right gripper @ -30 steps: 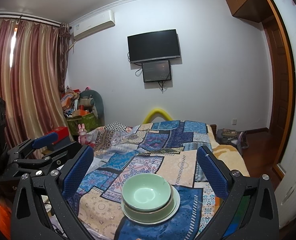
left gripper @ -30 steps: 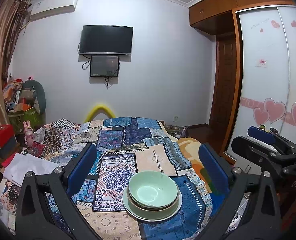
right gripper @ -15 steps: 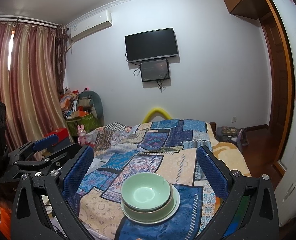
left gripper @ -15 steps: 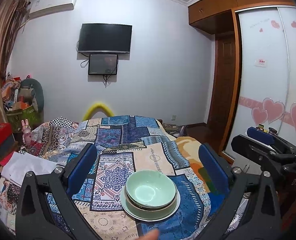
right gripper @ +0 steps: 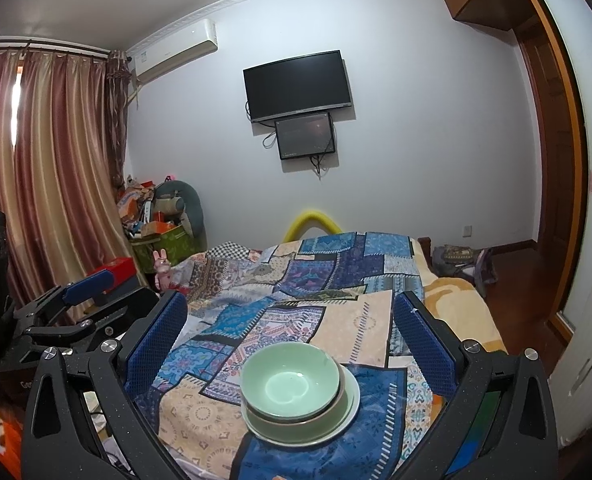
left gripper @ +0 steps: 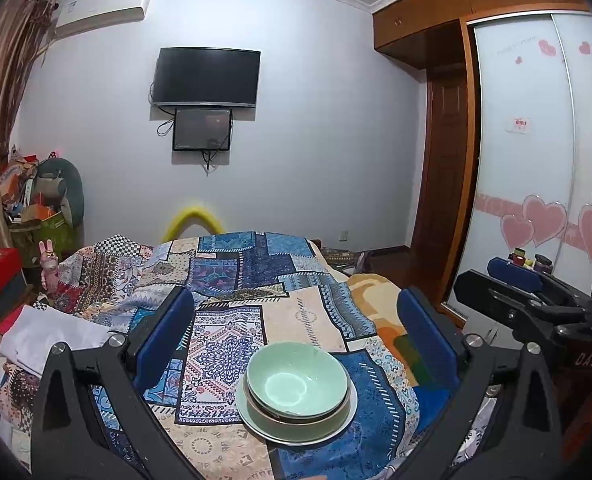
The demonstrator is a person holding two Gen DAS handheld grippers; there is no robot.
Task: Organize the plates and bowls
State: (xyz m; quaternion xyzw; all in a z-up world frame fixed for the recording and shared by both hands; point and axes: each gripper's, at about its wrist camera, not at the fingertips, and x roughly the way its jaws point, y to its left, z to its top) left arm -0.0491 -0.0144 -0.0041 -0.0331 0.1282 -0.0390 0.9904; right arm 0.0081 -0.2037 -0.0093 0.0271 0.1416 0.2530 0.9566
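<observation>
Two claws, left (left gripper: 296, 332) and right (right gripper: 291, 332), spread wide and empty above nested celadon bowls (right gripper: 290, 384) on plate (right gripper: 350, 410), likely stacked to save bedspread (left gripper: 231, 280) space.

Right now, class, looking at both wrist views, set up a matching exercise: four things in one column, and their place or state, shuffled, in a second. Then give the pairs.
Things:
1. green bowl
2. plate
3. left gripper
4. television

Place or state:
A. mounted on the wall
B. top of the stack
C. open, holding nothing
D. bottom of the stack, on the patchwork bedspread

Pairs: 1-B, 2-D, 3-C, 4-A
</observation>
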